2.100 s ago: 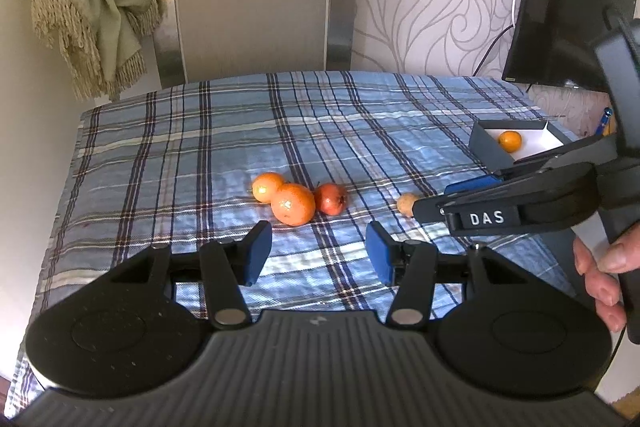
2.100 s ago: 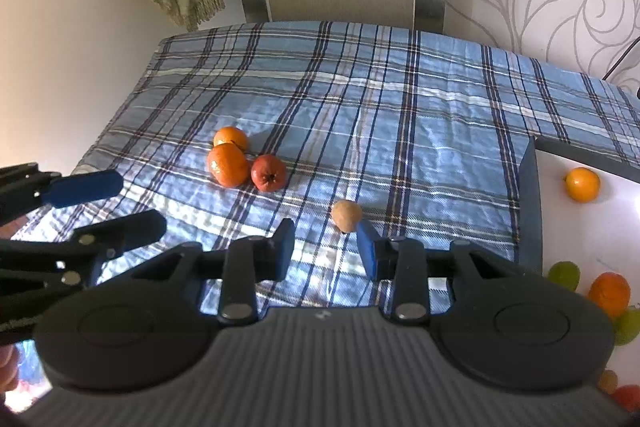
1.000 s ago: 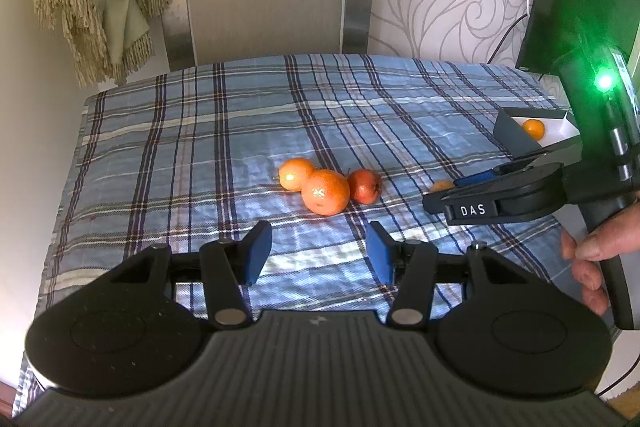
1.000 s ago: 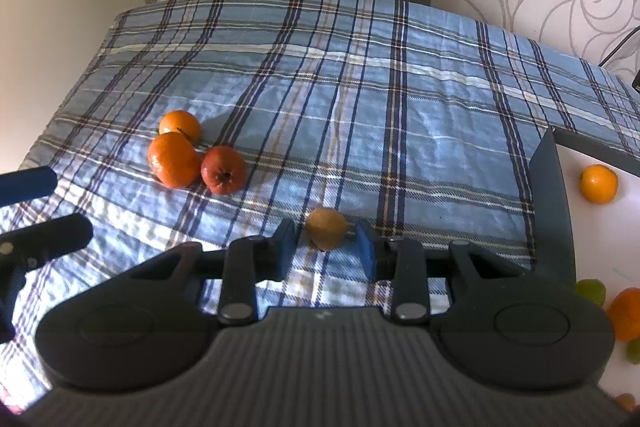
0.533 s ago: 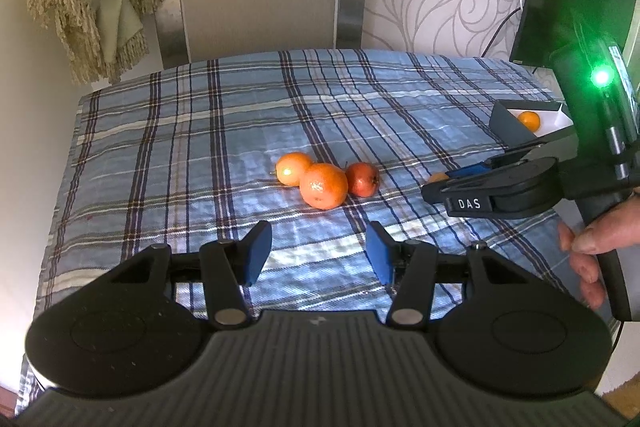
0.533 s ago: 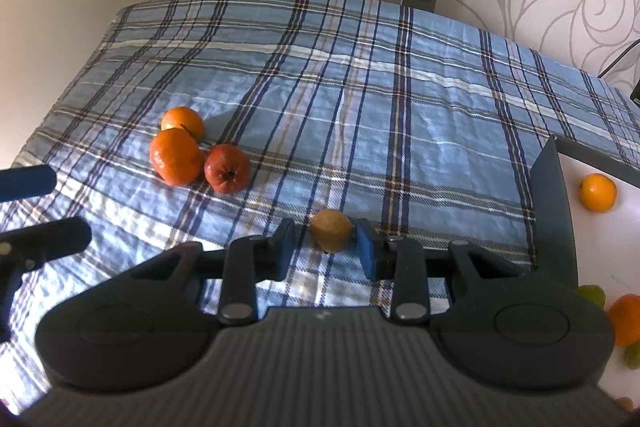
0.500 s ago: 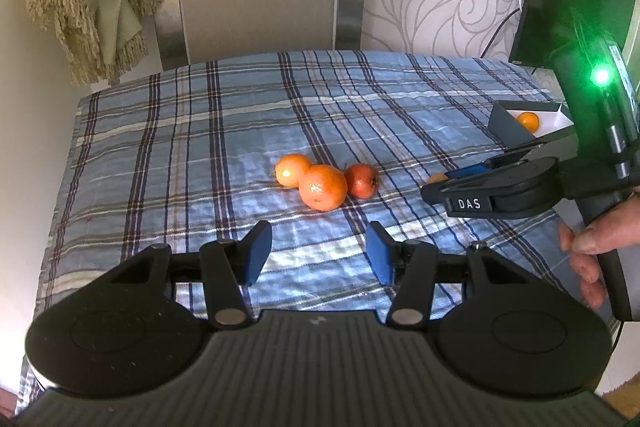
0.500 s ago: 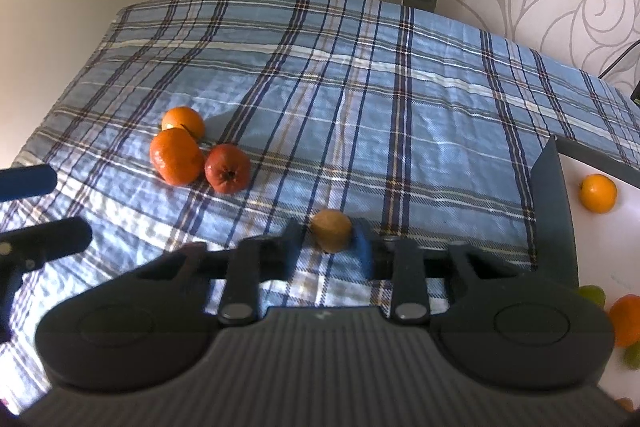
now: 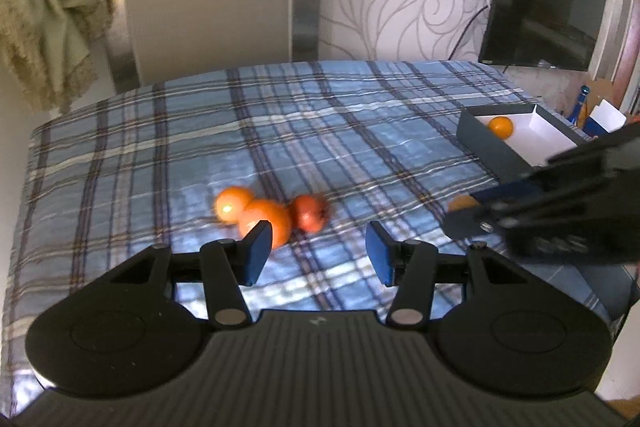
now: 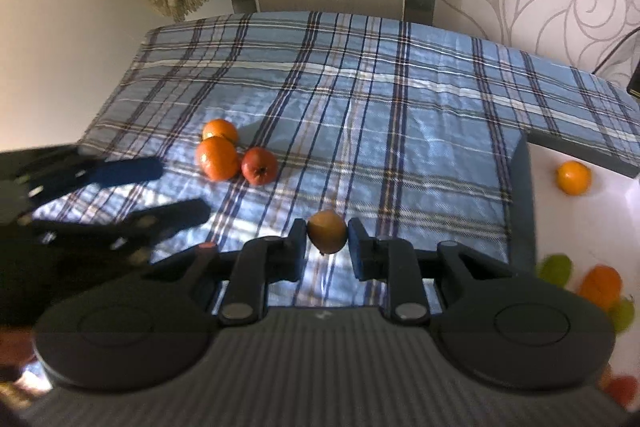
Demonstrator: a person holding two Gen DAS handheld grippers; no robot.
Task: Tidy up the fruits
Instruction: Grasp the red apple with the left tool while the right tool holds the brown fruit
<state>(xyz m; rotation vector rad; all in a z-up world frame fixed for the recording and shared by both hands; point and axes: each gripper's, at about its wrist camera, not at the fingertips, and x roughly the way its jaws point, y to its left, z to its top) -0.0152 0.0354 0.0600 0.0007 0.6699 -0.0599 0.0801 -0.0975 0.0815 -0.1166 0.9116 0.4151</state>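
Yellowish-brown little fruit (image 10: 327,231) is pinched between my right gripper (image 10: 327,247) pads, looks like it's clear of the plaid cloth (image 10: 380,99) but honestly hard to call from this angle. It's round and smooth, and the pads only catch its sides, so I reckon it could squirt out if I swing too fast toward the box (image 10: 520,195) on my right. That dark wall is in the way too, clipping it would knock the fruit loose. The box already holds an orange (image 10: 573,178) and a few green and orange ones near me. My left gripper (image 9: 318,251) sits half open and empty, aimed at the three fruits (image 9: 272,213) huddled together on the cloth. Those touch each other, so grabbing one may roll the rest.
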